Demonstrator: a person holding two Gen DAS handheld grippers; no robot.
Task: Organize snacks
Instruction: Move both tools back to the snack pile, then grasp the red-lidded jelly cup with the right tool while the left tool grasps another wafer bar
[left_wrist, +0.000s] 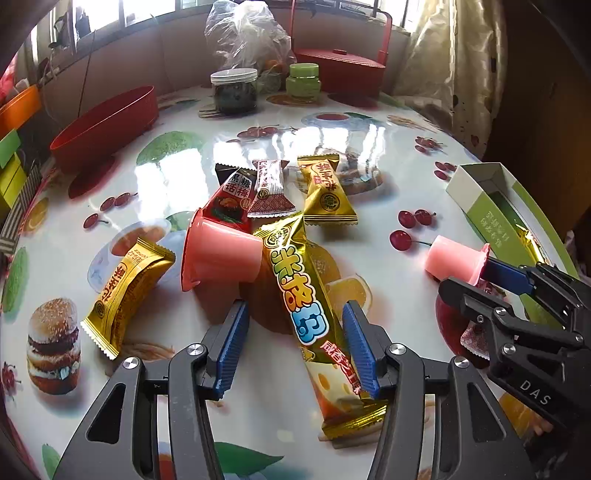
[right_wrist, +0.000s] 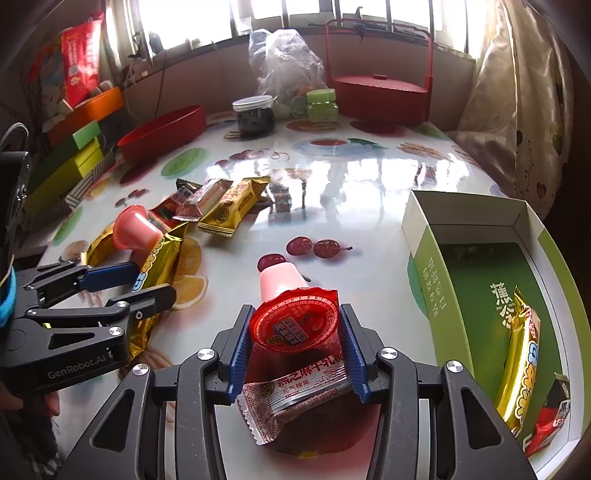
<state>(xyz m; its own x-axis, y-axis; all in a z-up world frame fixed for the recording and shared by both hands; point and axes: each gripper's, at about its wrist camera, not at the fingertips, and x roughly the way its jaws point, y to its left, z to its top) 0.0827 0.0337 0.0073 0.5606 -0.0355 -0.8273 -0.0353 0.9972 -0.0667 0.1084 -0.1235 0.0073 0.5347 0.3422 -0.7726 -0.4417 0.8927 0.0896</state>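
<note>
The green box (right_wrist: 480, 258) at the table's right edge already holds a long gold snack bar (right_wrist: 521, 354) and a red packet (right_wrist: 546, 424); most snacks are still loose. The right gripper (right_wrist: 295, 328) is clamped on a pink jelly cup (right_wrist: 291, 314) by its lid rim, over a white candy wrapper (right_wrist: 295, 391). The left gripper (left_wrist: 295, 339) stands open astride another long gold bar (left_wrist: 299, 295), beside a second jelly cup (left_wrist: 218, 254) and gold packets (left_wrist: 125, 284).

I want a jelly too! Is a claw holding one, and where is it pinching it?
The right claw pinches the pink jelly cup by the rim of its red foil lid. The left claw is open around the long gold snack stick, not squeezing.
</note>
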